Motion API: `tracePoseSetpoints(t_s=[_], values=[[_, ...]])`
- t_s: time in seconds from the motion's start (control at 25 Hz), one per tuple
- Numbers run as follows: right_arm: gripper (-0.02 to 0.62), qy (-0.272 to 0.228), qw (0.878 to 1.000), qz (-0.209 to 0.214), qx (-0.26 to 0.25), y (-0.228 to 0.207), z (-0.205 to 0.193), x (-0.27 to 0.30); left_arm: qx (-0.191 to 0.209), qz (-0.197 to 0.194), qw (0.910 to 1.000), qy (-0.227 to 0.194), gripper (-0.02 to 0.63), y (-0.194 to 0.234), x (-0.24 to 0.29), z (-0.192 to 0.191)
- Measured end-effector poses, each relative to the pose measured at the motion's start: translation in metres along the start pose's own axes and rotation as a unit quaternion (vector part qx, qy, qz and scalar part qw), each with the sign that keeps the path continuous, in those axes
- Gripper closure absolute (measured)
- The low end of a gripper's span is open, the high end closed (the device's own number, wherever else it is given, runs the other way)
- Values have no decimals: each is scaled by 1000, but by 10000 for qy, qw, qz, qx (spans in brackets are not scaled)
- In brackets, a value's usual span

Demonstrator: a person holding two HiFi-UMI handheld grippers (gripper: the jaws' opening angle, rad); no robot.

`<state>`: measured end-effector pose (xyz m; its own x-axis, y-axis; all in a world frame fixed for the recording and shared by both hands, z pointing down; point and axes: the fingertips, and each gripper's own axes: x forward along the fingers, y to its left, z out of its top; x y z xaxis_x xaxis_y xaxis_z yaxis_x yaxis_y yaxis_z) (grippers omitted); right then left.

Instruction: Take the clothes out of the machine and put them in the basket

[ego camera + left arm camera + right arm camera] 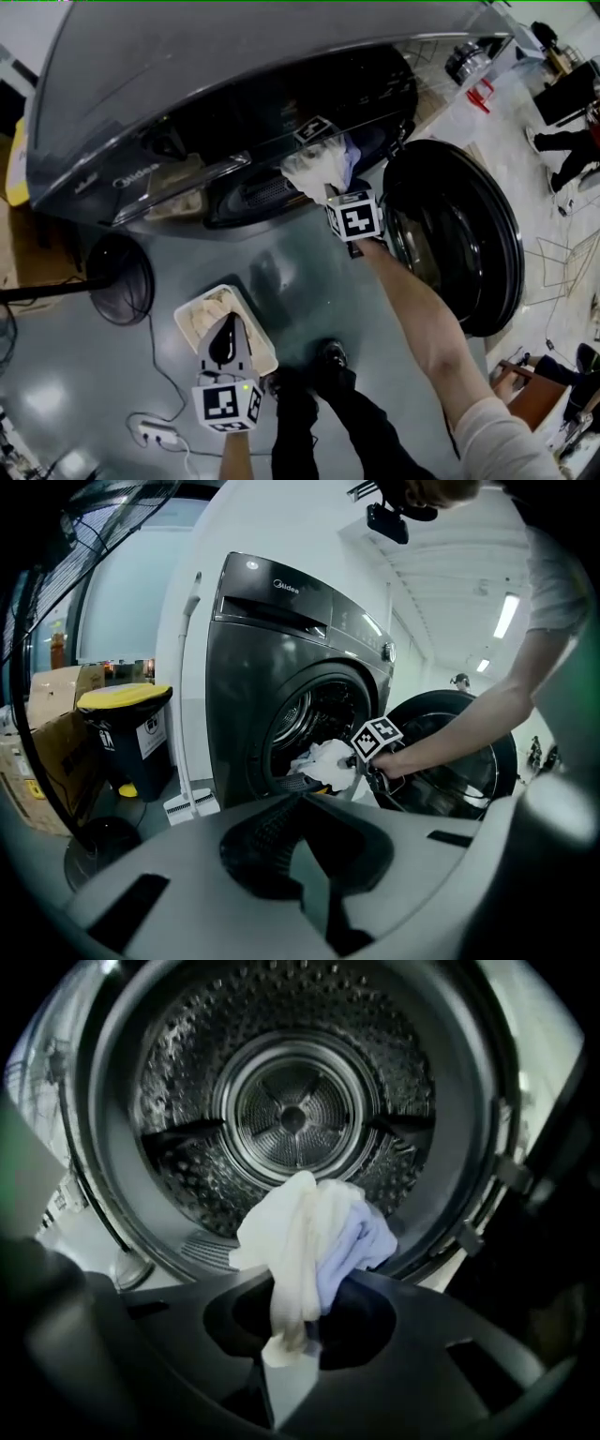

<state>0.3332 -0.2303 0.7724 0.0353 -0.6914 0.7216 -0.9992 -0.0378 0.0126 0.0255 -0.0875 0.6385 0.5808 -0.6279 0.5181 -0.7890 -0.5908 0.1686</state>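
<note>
A bundle of white and pale blue clothes point(314, 1232) hangs at the mouth of the washing machine point(187, 94), clamped in the right tool point(289, 1340) in front of the steel drum point(291, 1115). The round door point(459, 234) stands open beside it. On the floor point(309, 281), the basket point(192, 319) holds pale cloth. The left tool point(225, 345) hovers over it, jaws together and empty.
</note>
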Motion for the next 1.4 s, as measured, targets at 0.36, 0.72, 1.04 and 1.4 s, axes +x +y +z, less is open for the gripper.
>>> tracePoseSetpoints(t_s=[0.36,0.72,1.04,1.4], values=[[502,-350,9990,243,139,22,6,-82,41,-146,9999,-45,588,-27,-30,28],[502,-587,9972,386,254,36,-6,-172,-18,-153,9998,-84,588,-38,-59,48],[503,-899,9942,555,178,58,1,-246,-31,-92,9998,-155,588,-37,-83,64],[503,-1065,9915,752,30,89,7,-314,-130,47,9997,-182,588,-34,-113,74]])
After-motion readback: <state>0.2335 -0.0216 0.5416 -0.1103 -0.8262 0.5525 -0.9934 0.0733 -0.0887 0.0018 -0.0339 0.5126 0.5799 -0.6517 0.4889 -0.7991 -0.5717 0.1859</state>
